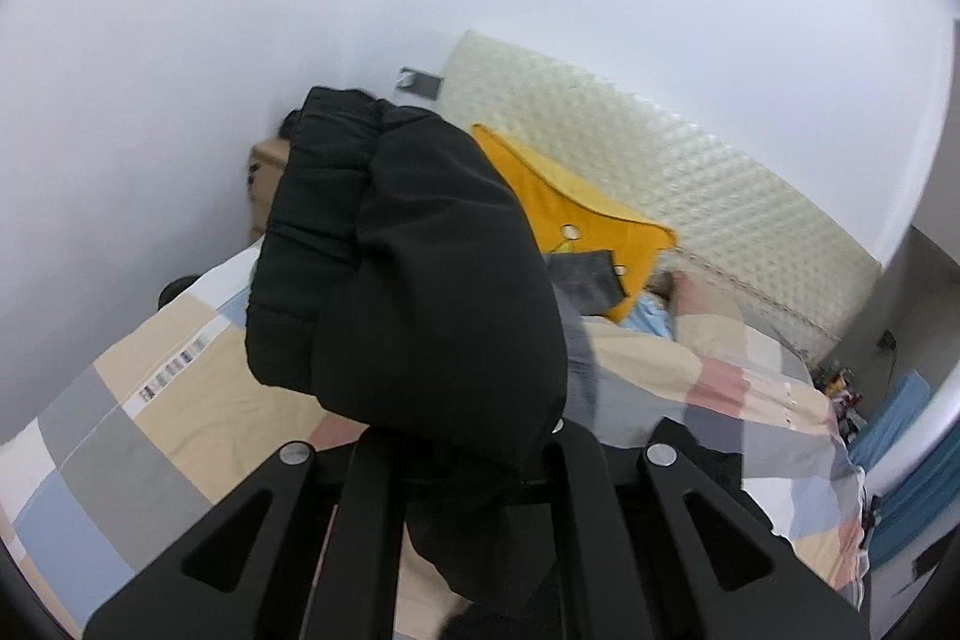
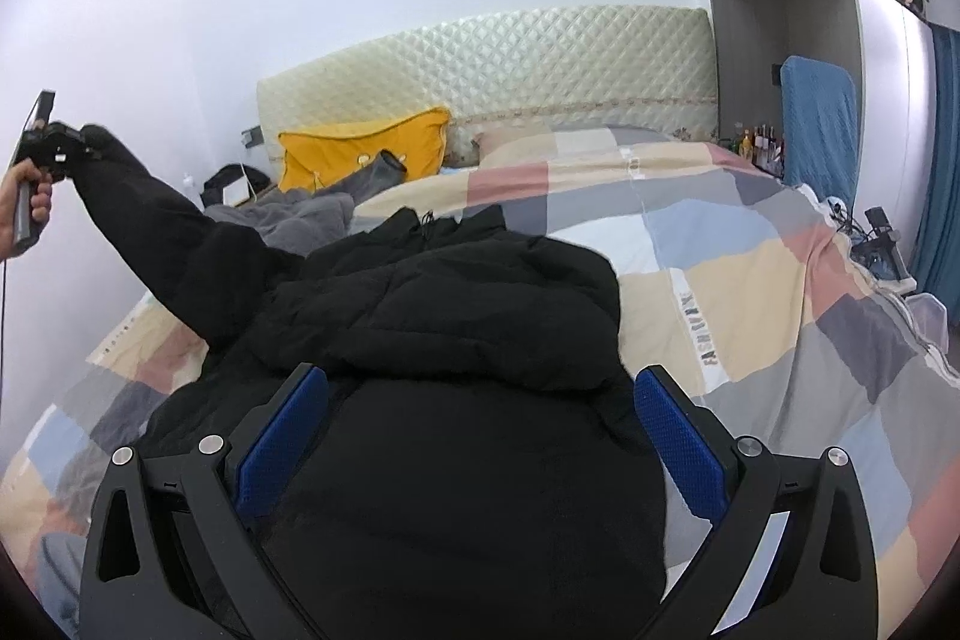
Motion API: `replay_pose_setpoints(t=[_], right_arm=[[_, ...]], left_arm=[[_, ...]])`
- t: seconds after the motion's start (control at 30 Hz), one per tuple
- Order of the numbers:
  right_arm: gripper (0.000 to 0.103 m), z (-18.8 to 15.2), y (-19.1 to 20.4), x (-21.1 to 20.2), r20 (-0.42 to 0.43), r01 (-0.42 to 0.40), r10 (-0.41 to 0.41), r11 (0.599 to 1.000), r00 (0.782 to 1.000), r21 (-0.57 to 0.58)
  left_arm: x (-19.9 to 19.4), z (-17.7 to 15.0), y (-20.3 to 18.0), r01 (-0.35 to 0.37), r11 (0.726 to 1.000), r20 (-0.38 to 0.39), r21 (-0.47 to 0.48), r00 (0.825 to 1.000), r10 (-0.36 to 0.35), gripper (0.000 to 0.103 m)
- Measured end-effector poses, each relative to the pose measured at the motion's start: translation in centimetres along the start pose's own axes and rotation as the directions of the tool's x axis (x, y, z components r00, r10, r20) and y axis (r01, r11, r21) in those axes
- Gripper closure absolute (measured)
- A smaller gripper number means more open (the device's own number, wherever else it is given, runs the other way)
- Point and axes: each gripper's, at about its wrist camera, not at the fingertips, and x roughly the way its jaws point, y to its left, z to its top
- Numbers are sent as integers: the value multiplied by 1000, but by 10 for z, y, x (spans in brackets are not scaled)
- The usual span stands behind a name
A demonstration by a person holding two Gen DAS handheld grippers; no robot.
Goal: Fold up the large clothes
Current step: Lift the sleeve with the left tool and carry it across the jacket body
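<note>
Now holding up one sleeve (image 2: 150, 226) of the big black jacket (image 2: 456, 292) with the left gripper (image 1: 462, 460), pinched tight on the cuff end. Seen from the right wrist view too: left gripper (image 2: 51, 148) up high by the wall, sleeve stretched out, rest of the jacket lying in a heap on the bed cover (image 2: 780, 292). Right gripper (image 2: 480, 436) wide open, blue pads (image 2: 678, 436) on each side of the jacket body, not pinching anything.

Could slip out, because puffy, smooth cloth slides easily. Could drag the whole heavy jacket sideways and bunch it up, if pulled too hard. Could fold crooked, since the body is lumpy and not laid flat.

Soft, thick and puffy, with stitched ridges on the cuff. Checked cover in soft squares of grey, blue, pink and tan. Bumpy quilted headboard (image 2: 510, 58) behind, and a bright yellow pillow (image 2: 354, 154).
</note>
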Motion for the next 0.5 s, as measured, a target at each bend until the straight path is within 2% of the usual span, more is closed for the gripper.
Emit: replay_pose_setpoints(t=[0.07, 0.37, 0.5], right_arm=[[0, 1, -5, -4, 21, -1, 1, 1000, 1000, 2], [0, 1, -41, -17, 51, -25, 20, 996, 998, 89], [0, 0, -53, -22, 67, -29, 21, 992, 998, 124]], left_arm=[[-8, 1, -21, 27, 1000, -9, -5, 1000, -27, 97], [-34, -9, -128, 125, 983, -6, 133, 992, -125, 97], [-39, -26, -174, 205, 962, -17, 181, 978, -206, 97]])
